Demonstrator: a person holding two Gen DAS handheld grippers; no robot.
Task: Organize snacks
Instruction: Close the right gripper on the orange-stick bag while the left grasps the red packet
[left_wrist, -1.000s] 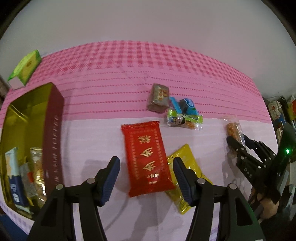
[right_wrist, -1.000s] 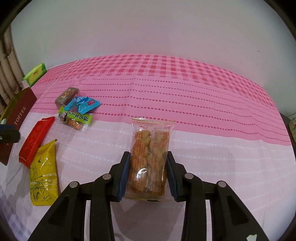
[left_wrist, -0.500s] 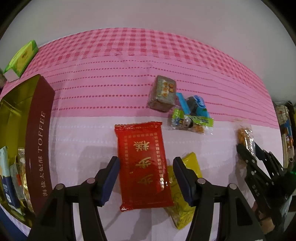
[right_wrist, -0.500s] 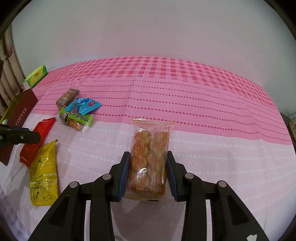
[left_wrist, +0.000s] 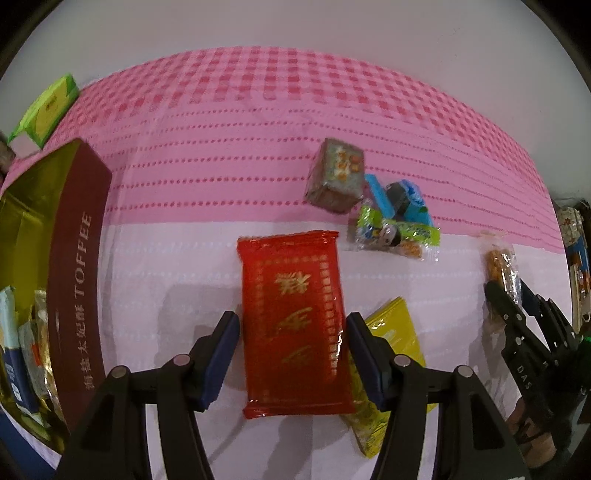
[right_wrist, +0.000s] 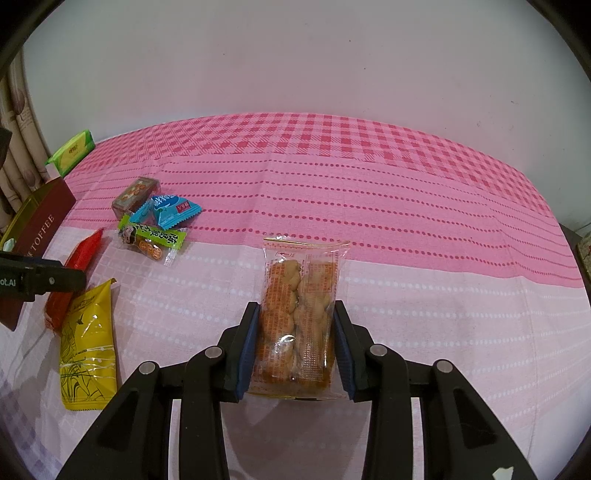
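My left gripper (left_wrist: 291, 352) spread wide over a glossy red foil packet (left_wrist: 295, 317) lying flat on the pink checked cloth (left_wrist: 229, 110), blue pads flanking it, contact unclear; a crinkled yellow packet (left_wrist: 395, 332) lies at 3 o'clock, partly beneath it, the maroon toffee tin (left_wrist: 77, 266) at 9 o'clock. My right gripper (right_wrist: 295, 347) closed upon a clear rectangular pouch of twisted biscuits (right_wrist: 299, 314)

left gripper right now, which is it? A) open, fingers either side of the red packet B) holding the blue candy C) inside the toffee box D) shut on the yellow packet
A: the left gripper is open, its fingers flanking the red packet on the tablecloth, with gaps on both sides.
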